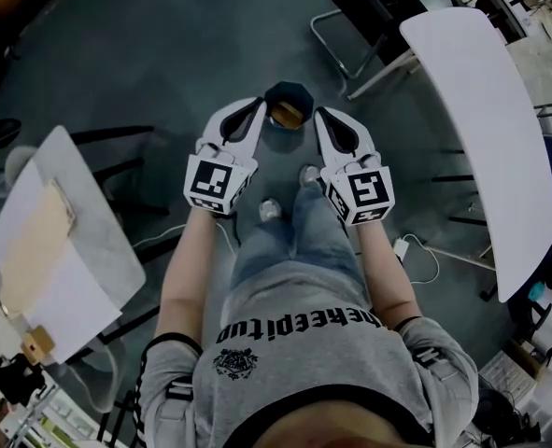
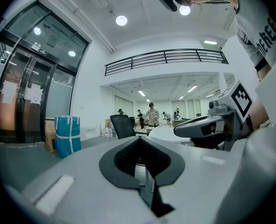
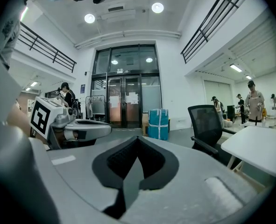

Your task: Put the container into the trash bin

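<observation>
Two grippers, one trash bin (image 1: 289, 88), one container (image 1: 286, 116).
Both the left gripper (image 1: 253, 110) and right gripper (image 1: 323, 117) are clenched empty; the tan container sits inside the dark bin on the floor (image 1: 163, 63).

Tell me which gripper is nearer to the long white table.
Right. The right gripper is on the side of the long white table, with open floor between them. The left gripper is farther away, on the other side of the trash bin.

White left tool (image 1: 255, 106) and right tool (image 1: 320, 116), black-and-white square markers (image 1: 210, 180); dark navy trash bin (image 1: 277, 91).
</observation>
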